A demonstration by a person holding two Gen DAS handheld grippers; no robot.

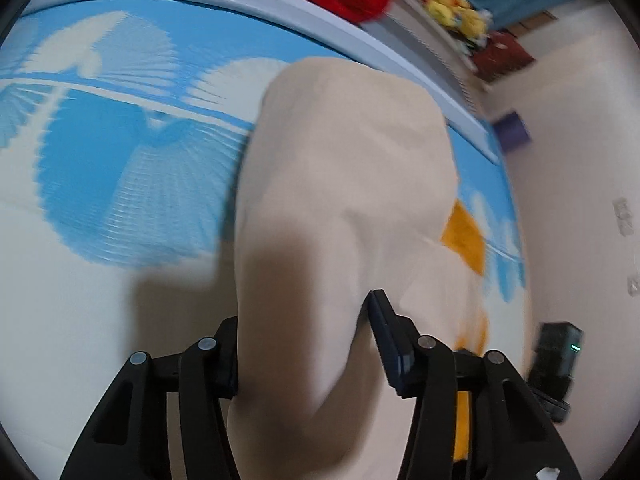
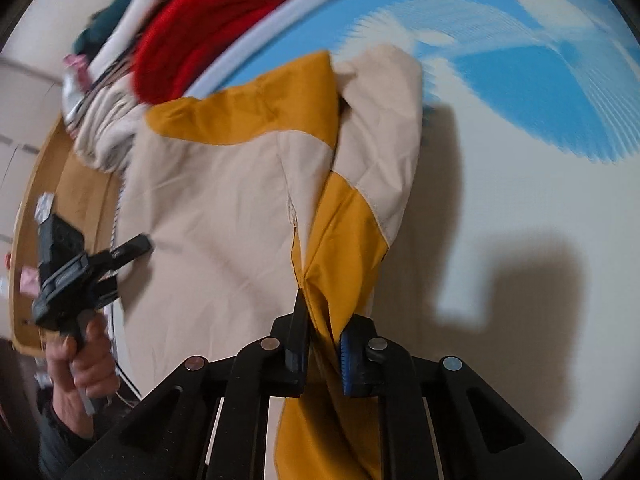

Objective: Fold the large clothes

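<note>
Cream-and-mustard jacket (image 2: 224, 200) lies spread on the blue/white bed (image 2: 520, 200), partly lifted by both grippers, prob. so a side can be carried over into a fold. Right gripper (image 2: 322, 344) is pinched narrow on a mustard edge. Left gripper (image 1: 304, 340) stands about half-wide w/ a thick cream bunch filling the gap, both fingers against it. Both point steeply down at the bed. Red garment (image 2: 208, 28) heaped at the far edge.
</note>
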